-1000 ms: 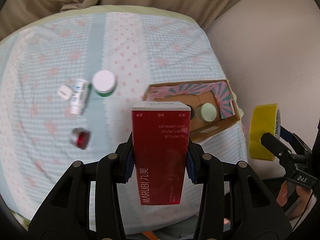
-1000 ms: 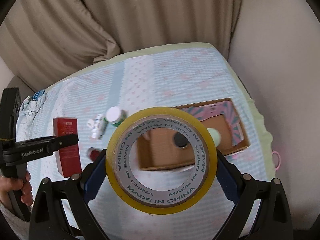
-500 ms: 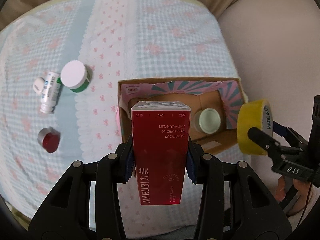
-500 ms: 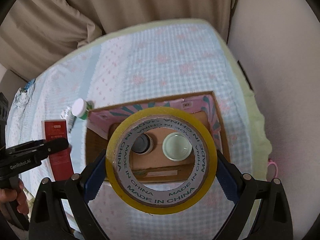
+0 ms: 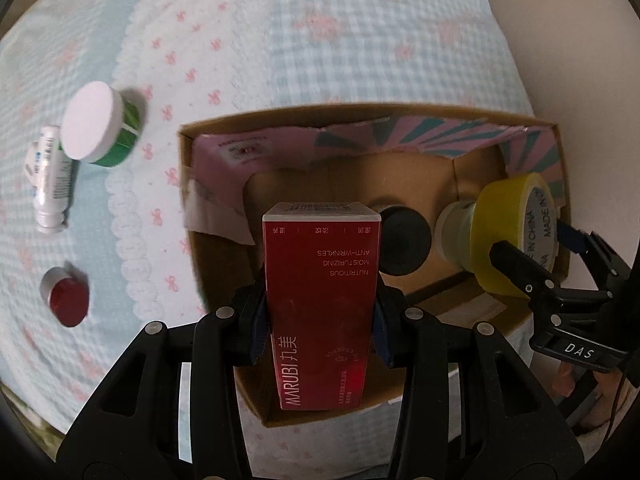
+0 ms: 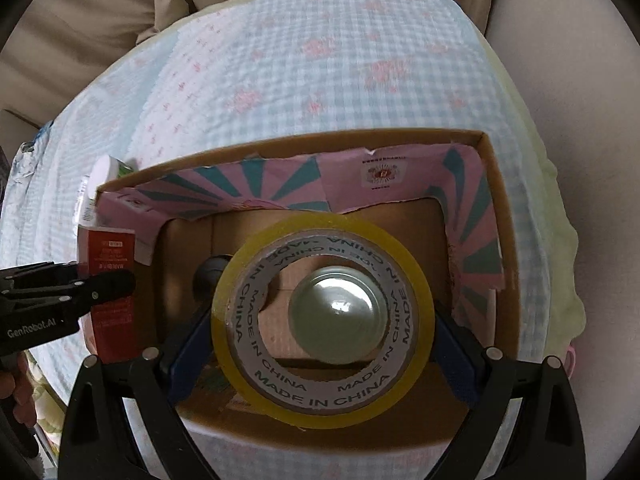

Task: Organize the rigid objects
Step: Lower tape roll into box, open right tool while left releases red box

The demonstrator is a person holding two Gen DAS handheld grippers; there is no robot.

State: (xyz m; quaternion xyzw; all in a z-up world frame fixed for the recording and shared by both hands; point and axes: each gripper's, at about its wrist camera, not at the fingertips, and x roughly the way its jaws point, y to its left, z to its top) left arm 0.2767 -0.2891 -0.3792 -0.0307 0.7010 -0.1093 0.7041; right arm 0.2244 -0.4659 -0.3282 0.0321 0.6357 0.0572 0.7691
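Observation:
My left gripper is shut on a tall red carton and holds it over the left part of an open cardboard box. My right gripper is shut on a yellow tape roll, held flat over the box, right above a pale green jar lid. A black-lidded jar stands in the box beside the pale jar. The tape roll and the red carton each show in the other wrist view.
On the checked cloth left of the box lie a green jar with a white lid, a small white bottle on its side and a small red-capped pot. The bed edge and a beige wall are to the right.
Both grippers have moved forward and down over the box. The carton now hangs over the box's left part and the tape roll sits lower, around the pale jar lid.

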